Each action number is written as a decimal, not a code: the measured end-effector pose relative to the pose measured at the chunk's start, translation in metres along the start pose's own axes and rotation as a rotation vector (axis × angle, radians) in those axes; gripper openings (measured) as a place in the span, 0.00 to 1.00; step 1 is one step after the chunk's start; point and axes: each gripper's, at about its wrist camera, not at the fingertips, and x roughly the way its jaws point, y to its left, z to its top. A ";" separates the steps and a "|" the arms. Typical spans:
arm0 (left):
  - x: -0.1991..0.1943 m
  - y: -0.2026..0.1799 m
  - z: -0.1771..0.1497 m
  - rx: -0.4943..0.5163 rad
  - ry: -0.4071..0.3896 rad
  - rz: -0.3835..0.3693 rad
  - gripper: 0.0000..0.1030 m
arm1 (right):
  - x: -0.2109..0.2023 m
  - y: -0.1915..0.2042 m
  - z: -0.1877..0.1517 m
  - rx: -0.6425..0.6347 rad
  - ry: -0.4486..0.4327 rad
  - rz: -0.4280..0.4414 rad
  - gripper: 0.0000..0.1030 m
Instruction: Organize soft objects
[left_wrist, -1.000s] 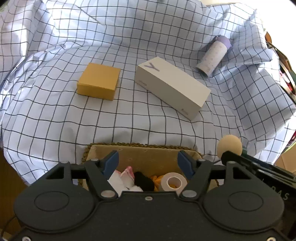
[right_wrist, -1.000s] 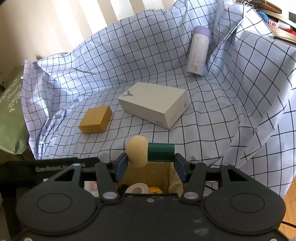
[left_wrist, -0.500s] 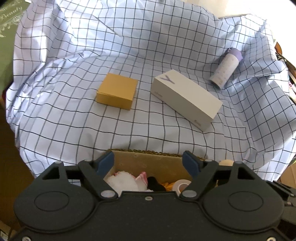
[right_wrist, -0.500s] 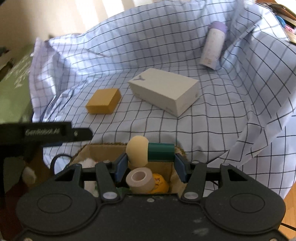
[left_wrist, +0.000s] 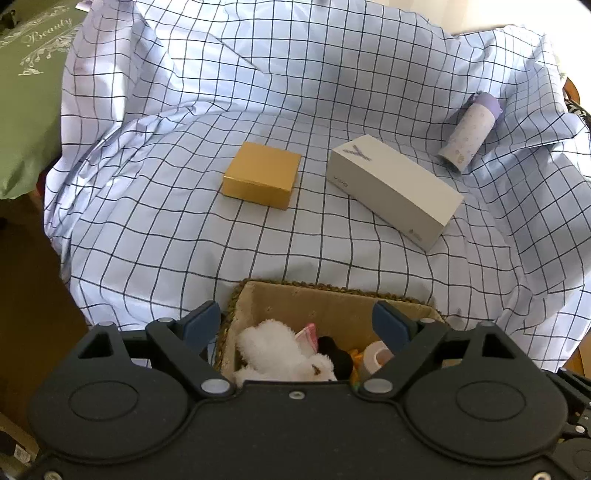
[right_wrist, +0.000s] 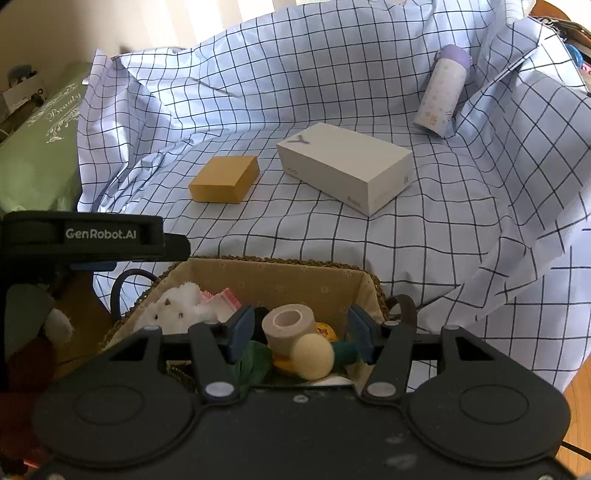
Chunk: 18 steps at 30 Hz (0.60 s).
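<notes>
While the cream-headed toy (right_wrist: 314, 356) hangs over the basket (right_wrist: 266, 275), we are at the drop-in step.

Our right claw (right_wrist: 301, 334) grips that toy crosswise, its green handle (right_wrist: 345, 352) against the right pad, jaws partly spread and just starting to part; next they must let go squarely above the tape roll (right_wrist: 289, 325) below. Our left claw (left_wrist: 301, 325) is empty and widening, the white plush (left_wrist: 280, 354) lying loose beneath it. Beyond both claws, on the checked cloth (left_wrist: 184, 229), sit a yellow box (left_wrist: 262, 180), a white box (left_wrist: 395, 190) and a lilac bottle (left_wrist: 469, 133).
</notes>
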 end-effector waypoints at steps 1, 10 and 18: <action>-0.001 0.000 -0.001 0.001 0.000 0.003 0.83 | -0.001 0.000 -0.001 0.002 -0.001 -0.003 0.55; -0.019 -0.006 -0.011 0.014 -0.037 0.026 0.95 | -0.016 -0.002 -0.007 0.016 -0.039 -0.053 0.59; -0.027 -0.009 -0.019 0.024 -0.012 0.073 0.95 | -0.028 -0.007 -0.014 0.047 -0.060 -0.090 0.62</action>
